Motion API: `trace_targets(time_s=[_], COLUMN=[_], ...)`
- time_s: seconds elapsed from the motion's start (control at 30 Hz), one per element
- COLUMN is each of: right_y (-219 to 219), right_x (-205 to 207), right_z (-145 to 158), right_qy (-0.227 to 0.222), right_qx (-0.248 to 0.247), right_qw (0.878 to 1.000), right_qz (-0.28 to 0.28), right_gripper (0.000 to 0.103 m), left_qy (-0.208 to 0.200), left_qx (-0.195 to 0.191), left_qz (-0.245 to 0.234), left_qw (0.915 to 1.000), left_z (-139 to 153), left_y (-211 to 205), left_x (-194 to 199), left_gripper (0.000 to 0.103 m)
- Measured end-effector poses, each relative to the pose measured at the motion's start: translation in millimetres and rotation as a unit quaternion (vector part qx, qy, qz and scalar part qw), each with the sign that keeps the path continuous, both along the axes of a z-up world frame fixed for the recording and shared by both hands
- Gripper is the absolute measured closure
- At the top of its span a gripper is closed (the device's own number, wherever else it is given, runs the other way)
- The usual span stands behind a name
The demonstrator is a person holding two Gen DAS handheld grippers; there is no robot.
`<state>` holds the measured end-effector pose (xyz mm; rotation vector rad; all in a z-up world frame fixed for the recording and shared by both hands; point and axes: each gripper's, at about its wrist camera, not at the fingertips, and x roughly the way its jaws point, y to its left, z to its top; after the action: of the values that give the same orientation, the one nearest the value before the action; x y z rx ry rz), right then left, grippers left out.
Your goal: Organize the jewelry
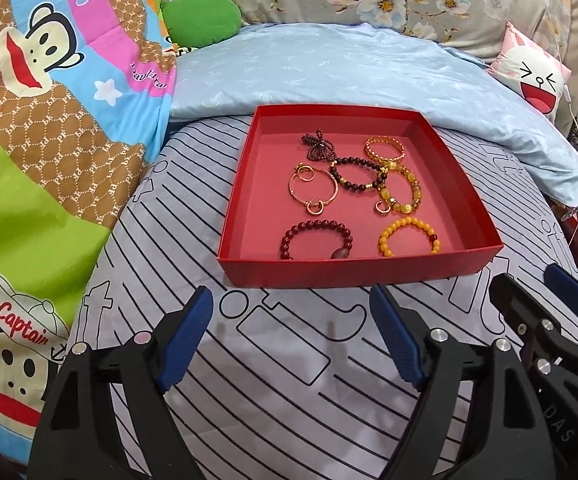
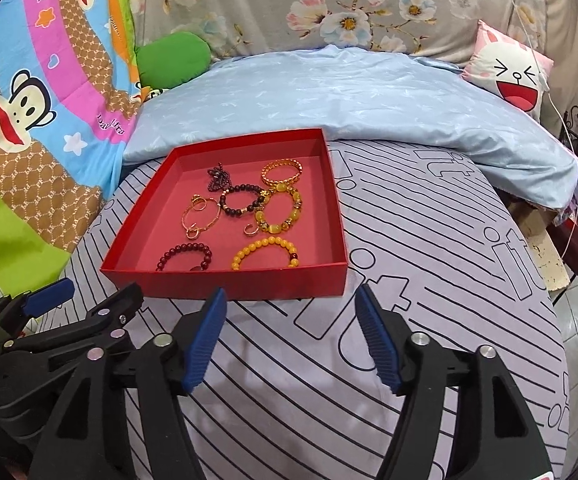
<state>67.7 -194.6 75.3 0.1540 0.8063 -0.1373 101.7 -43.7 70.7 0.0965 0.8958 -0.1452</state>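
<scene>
A shallow red box (image 1: 345,270) (image 2: 229,284) sits on the striped bedsheet and holds several bracelets: a dark red bead bracelet (image 1: 315,239) (image 2: 185,254), a yellow bead bracelet (image 1: 408,236) (image 2: 265,253), a thin gold bangle (image 1: 313,188) (image 2: 203,210), a dark bead bracelet (image 1: 357,174) (image 2: 243,200), a gold chain bracelet (image 1: 384,149) (image 2: 281,171) and an amber bead bracelet (image 1: 403,192) (image 2: 279,212). My left gripper (image 1: 289,312) is open and empty just in front of the box. My right gripper (image 2: 291,308) is open and empty, in front of the box's near right corner; it also shows in the left wrist view (image 1: 529,284).
A light blue quilt (image 1: 349,68) lies behind the box. A colourful monkey-print blanket (image 1: 49,120) is piled at the left, with a green cushion (image 1: 201,16). A pink rabbit pillow (image 1: 529,72) sits at the back right. The bed edge drops off at the right (image 2: 569,320).
</scene>
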Motion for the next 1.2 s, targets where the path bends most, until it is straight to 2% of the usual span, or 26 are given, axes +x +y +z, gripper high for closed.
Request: trace_targets(time_s=[0.1,0.23,0.37,0.63,0.73,1.2], right_y=[-3,-5,-7,-6,-6,-4], right_x=[-2,-3,-3,-6,-7,-5], right_z=[-3,-8,-13,-19,-17,-15], right_qy=[0.004,0.016,0.024,0.028,0.020,0.010], right_qx=[0.005,0.012,0.017,0.025,0.022,-0.003], right_qw=[1.000,1.000,1.000,0.999,0.999,1.000], right_qz=[-0.005,-0.004,-0.007,-0.006,-0.011,-0.013], right_gripper=[0.028,0.027,0.019,0.017,0.006,0.006], left_qy=[-0.001,-0.002,0.000,0.003,0.003,0.007], left_qx=[0.005,0.013,0.014,0.015,0.014,0.008], left_qz=[0.003,0.008,0.018,0.031,0.037,0.044], left_qw=[1.0000,0.9999,0.9997,0.9994,0.9992,0.9990], left_z=[-1,-5,-8,-15,-16,-21], left_y=[1,2,6,10,12,14], left_x=[-2,-5,-6,-7,-6,-4], left_gripper=[0.023,0.020,0.015,0.011,0.010,0.009])
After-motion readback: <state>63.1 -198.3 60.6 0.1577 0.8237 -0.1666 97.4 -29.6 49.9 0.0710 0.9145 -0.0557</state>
